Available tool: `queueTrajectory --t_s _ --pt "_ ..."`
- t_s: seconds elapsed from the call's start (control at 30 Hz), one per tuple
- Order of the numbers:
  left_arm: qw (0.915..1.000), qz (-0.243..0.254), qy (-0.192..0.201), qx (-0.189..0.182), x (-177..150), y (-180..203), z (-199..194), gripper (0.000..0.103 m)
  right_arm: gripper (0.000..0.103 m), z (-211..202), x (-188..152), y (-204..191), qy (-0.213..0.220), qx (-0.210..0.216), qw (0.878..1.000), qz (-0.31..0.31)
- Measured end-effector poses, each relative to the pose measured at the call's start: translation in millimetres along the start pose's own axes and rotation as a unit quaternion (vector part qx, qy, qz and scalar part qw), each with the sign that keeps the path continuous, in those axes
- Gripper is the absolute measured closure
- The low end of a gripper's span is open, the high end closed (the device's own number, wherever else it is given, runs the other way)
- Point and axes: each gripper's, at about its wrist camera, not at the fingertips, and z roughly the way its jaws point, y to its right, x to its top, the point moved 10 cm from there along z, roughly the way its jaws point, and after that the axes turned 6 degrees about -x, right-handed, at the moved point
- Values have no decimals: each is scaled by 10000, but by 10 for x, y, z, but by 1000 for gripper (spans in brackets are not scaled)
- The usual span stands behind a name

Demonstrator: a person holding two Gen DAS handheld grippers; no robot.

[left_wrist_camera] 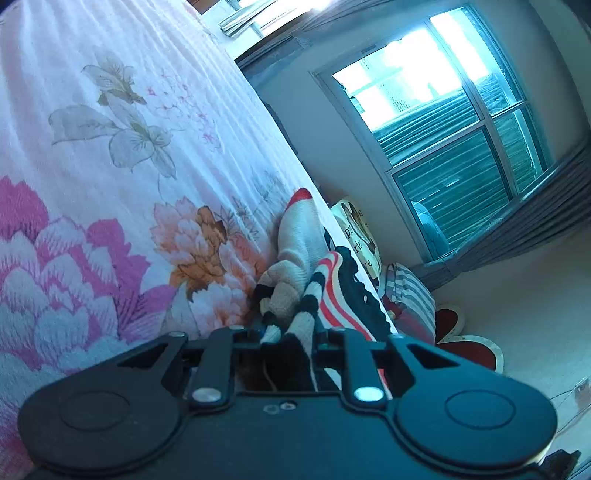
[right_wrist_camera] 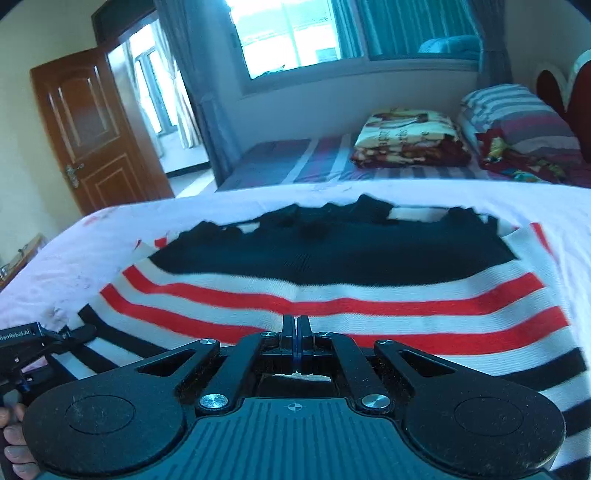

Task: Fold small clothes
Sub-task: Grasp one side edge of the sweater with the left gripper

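A knit sweater (right_wrist_camera: 332, 291) lies spread on the pink bed, black at the far end, then red and white stripes, then black and white stripes nearest me. My right gripper (right_wrist_camera: 295, 323) rests over the red and white stripes; its jaws are pressed together with nothing visible between them. My left gripper (right_wrist_camera: 79, 334) sits at the sweater's near left edge, a hand (right_wrist_camera: 13, 439) below it. In the left wrist view the sweater (left_wrist_camera: 332, 291) is bunched up, and my left gripper (left_wrist_camera: 288, 338) is shut on a striped fold that runs back between the fingers. A white knit part with a red end (left_wrist_camera: 299, 229) lies beyond.
The pink floral bedsheet (left_wrist_camera: 110, 147) fills the left of the left wrist view. Behind the bed stands a second bed with a folded blanket (right_wrist_camera: 406, 136) and striped pillows (right_wrist_camera: 517, 110). A wooden door (right_wrist_camera: 88, 125) is at the left, a window (right_wrist_camera: 295, 33) behind.
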Motion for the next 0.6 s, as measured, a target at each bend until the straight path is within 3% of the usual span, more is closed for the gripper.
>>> queueTrajectory --t_s 0.07,0.33,0.6 --pt "10000 11 17 -39 5 -9 1 85 103 149 -119 15 -223 -27 9997 -92" --pt "9998 -15 120 -175 -19 -73 -29 85 103 149 -159 33 -34 131 9998 -137" --pt "9996 178 103 189 -103 -9 -21 79 103 135 -151 82 6 333 9994 22"
